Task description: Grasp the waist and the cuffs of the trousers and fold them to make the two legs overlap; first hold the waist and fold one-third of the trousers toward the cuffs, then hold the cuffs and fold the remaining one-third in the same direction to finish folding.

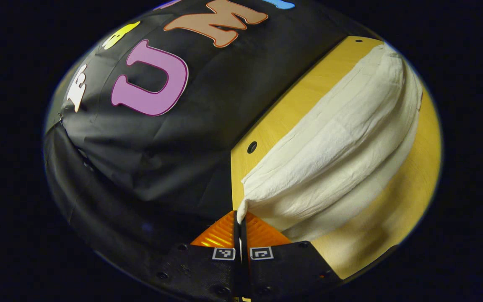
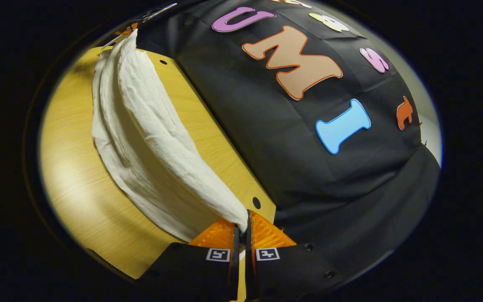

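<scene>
With the left gripper [image 1: 240,218] and right gripper [image 2: 241,224] each pinching an end of the trousers [image 1: 333,142] above the table [image 1: 392,209], carry both across evenly so the legs overlap.

Left gripper [image 1: 240,218]: 2 ribbed wedge-shaped pads [image 1: 218,233], black housings with screws, and 2 square black-and-white markers [image 1: 224,253] at 6 o'clock. Right gripper [image 2: 241,226] looks alike.

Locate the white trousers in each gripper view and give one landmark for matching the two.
Left gripper view: trousers stretch from centre bottom to upper right, pinched by the left gripper.
Right gripper view: trousers run from centre bottom to upper left, pinched by the right gripper.
Shared landmark: wooden table.
</scene>
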A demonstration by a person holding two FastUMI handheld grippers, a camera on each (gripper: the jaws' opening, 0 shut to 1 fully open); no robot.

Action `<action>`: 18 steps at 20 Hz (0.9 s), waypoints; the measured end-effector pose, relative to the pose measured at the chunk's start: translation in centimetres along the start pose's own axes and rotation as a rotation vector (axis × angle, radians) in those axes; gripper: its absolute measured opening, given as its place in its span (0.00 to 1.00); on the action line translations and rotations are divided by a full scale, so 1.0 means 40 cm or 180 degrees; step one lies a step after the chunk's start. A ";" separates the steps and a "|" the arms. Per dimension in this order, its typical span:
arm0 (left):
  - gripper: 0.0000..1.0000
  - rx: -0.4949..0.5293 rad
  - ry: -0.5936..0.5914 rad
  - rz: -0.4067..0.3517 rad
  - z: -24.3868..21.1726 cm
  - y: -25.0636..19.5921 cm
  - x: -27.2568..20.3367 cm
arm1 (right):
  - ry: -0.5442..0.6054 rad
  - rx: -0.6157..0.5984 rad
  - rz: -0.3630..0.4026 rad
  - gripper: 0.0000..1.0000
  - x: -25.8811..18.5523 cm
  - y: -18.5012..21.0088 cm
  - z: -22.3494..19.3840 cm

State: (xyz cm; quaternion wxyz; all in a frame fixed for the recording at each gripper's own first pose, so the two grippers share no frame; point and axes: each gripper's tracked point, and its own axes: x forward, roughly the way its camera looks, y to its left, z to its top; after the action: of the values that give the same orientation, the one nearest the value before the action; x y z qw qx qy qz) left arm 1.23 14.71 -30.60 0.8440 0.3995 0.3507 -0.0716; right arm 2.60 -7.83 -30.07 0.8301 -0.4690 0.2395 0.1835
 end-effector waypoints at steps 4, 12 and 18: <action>0.00 -0.0033 -0.0168 -0.0083 0.061 0.015 0.096 | 0.0116 -0.0040 -0.0080 0.08 0.051 -0.013 0.027; 0.00 -0.0435 -0.0179 -0.0223 0.122 -0.007 0.234 | 0.0250 -0.0034 -0.0072 0.08 0.200 0.010 0.042; 0.00 -0.0472 -0.0184 -0.0240 0.144 -0.035 0.329 | 0.0501 0.0097 0.0048 0.08 0.339 0.080 -0.002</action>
State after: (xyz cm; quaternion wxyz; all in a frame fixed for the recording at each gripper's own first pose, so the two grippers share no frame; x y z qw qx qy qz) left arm 13.52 11.68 -37.52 0.8777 0.3202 0.3453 -0.0887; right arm 11.96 -5.23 -40.05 0.8143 -0.4674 0.3104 0.1486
